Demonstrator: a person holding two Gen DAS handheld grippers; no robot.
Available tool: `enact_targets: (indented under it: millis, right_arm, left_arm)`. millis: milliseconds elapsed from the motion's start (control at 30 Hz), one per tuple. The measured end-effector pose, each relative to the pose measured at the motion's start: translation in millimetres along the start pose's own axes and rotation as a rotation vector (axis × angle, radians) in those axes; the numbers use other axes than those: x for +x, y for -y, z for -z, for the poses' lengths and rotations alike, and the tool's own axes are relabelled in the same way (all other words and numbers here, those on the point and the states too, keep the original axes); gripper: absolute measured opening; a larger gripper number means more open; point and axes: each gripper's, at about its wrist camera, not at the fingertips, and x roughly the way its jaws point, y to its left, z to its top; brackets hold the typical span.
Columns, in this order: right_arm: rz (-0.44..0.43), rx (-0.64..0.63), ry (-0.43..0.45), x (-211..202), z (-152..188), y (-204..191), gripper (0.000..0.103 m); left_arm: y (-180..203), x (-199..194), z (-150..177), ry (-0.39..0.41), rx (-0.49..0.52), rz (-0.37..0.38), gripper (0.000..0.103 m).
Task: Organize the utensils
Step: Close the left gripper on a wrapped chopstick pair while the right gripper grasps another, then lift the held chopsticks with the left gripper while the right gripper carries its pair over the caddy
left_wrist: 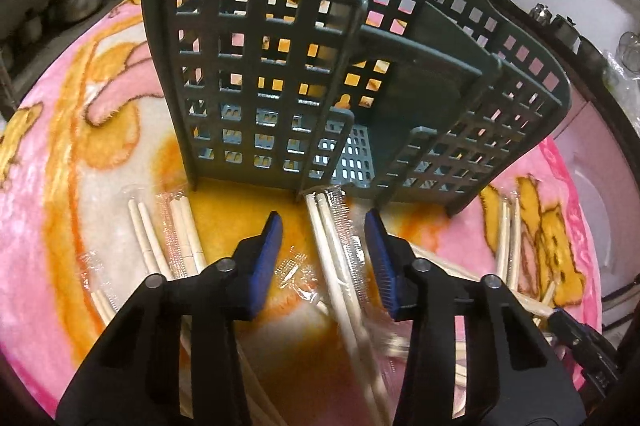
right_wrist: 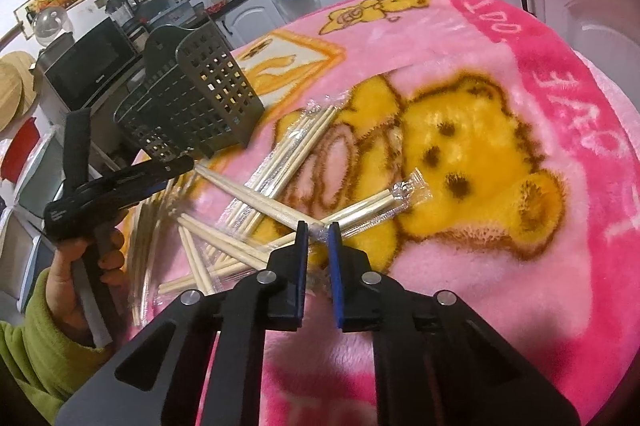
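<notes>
Chopsticks, pale wooden pairs sealed in clear plastic sleeves, lie scattered in a crossed heap on the tabletop, which is draped in a fluffy pink blanket with a yellow bear print. Seen from the right wrist, the heap sits from about ten to twelve o'clock of the right hand-held gripper, and the dark grey-green perforated plastic utensil caddy stands upright beyond it at ten o'clock. The right hand-held gripper is clenched: its blue pads pinch the crinkled end of one wrapped pair, whose long axis runs from the jaws out toward two o'clock, the far sealed end pointing up and right near the bear. In the left wrist view, the left hand-held gripper stands partly released, and one wrapped pair of chopsticks lies between its pads without either pad clearly pressing on it. That pair's long axis runs roughly six to twelve o'clock, along the fingers, its far tip pointing at the foot of the caddy dead ahead and almost touching it. The left hand is the nearer to the caddy, which fills the view at twelve o'clock. I judge the coming move turns on raising a pair upright so that it can drop into a compartment from above.
</notes>
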Motion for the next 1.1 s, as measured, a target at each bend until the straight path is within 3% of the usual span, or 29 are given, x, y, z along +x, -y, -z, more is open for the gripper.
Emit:
enact_targets:
  millis: [267,500,1100]
  right_arm:
    - [-0.006,-0.054,0.066,-22,-9,-6,0.006]
    - [-0.024,-0.122,0.142,-46,-23,-23,0.005]
    - [-0.039,-0.298,0.283,-69,-64,-86,0.004]
  left_arm:
    - [-10,3,2,-0.002,-0.017,-0.009,0.014]
    - [-31,-14,3,0.019,-0.04,0.047,0.01]
    - [-19,-112,-22,0.229,0.023,0.204,0.004]
